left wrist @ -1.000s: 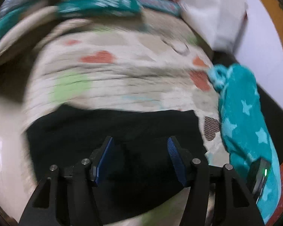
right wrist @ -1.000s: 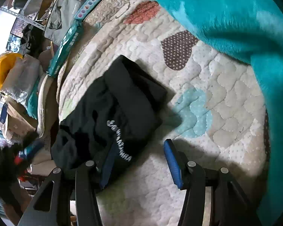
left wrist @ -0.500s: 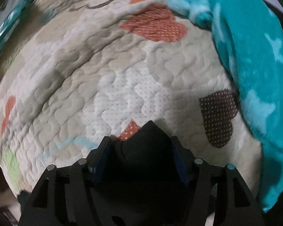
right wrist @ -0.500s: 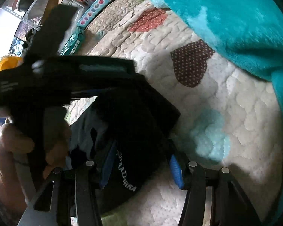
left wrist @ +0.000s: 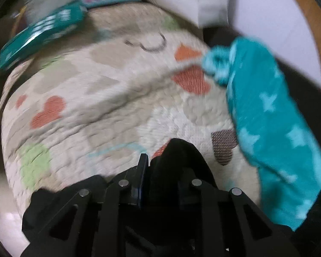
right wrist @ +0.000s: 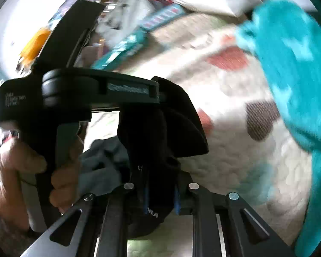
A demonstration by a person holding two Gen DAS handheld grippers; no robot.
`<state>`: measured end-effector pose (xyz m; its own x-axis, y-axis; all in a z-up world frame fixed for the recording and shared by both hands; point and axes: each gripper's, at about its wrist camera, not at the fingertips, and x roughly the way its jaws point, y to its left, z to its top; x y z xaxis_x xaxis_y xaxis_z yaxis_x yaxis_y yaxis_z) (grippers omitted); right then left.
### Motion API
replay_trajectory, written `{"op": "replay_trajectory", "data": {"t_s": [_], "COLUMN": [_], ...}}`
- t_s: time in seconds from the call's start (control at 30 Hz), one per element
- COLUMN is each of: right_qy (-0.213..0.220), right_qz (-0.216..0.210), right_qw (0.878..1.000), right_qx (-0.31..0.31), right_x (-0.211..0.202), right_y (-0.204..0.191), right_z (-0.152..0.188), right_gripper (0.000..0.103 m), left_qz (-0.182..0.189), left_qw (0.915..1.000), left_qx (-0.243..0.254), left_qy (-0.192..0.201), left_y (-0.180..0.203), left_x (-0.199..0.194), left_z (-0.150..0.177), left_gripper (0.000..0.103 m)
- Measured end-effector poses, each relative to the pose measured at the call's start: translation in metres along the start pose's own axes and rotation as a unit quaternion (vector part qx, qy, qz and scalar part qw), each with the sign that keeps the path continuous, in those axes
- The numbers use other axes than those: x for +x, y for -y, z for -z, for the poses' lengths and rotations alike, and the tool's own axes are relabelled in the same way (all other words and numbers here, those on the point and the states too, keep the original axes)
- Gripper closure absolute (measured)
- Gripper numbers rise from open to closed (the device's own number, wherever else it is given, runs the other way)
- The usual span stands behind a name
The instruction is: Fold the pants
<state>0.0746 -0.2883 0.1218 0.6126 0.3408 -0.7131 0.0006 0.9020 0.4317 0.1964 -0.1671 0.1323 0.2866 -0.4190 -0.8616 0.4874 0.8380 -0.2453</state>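
Hiding both tongs' [left wrist: 160, 171] tips: bunched black pants [right wrist: 160, 128].

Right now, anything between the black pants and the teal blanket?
Only bare quilt, in both wrist views: a brown heart patch sits between pants and blanket.

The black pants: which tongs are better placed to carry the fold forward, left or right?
Neither alone, I think. The left tongs and the right tongs are both shut on the black pants, side by side above the quilt. Probably they should move together.
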Motion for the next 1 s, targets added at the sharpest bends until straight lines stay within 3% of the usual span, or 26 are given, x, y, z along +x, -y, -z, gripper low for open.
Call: {"op": "replay_trajectory", "data": {"t_s": [0.1,0.23,0.37,0.57,0.67,0.77,0.9,1.0], "right_qy": [0.008,0.001,-0.04,-0.093,-0.092,-0.075,-0.065,-0.054], "right_qz": [-0.016,-0.031,-0.037,-0.002,0.025,0.047,0.06,0.069], "right_qw": [0.998,0.984,0.964,0.915,0.889,0.867,0.859,0.851], "right_qx": [-0.064,-0.173,-0.262,-0.393,-0.447,-0.49,-0.505,-0.518], "right_x": [-0.011,-0.011,0.019,0.079,0.1,0.108,0.111,0.109], "right_y": [-0.041,-0.104,-0.153,-0.203,-0.214,-0.223,-0.224,-0.224], "right_z": [-0.002,0.011,0.039,0.101,0.125,0.139,0.147,0.153], "right_gripper": [0.085,0.085,0.085,0.085,0.085,0.085,0.081,0.077], "left_qz": [0.027,0.044,0.068,0.074,0.087,0.084,0.071,0.069], "left_qw": [0.9977,0.9882,0.9671,0.937,0.9256,0.9254,0.9238,0.9167], "left_qx": [-0.048,-0.12,-0.218,-0.324,-0.35,-0.348,-0.357,-0.376], "left_qy": [0.04,0.084,0.111,0.107,0.114,0.123,0.118,0.116], "left_y": [-0.038,-0.089,-0.155,-0.22,-0.234,-0.236,-0.239,-0.243], "left_x": [-0.045,-0.081,-0.09,-0.069,-0.066,-0.072,-0.072,-0.072], "left_z": [0.017,0.053,0.108,0.18,0.192,0.19,0.193,0.196], "left_gripper": [0.081,0.081,0.087,0.087,0.087,0.087,0.087,0.087]}}
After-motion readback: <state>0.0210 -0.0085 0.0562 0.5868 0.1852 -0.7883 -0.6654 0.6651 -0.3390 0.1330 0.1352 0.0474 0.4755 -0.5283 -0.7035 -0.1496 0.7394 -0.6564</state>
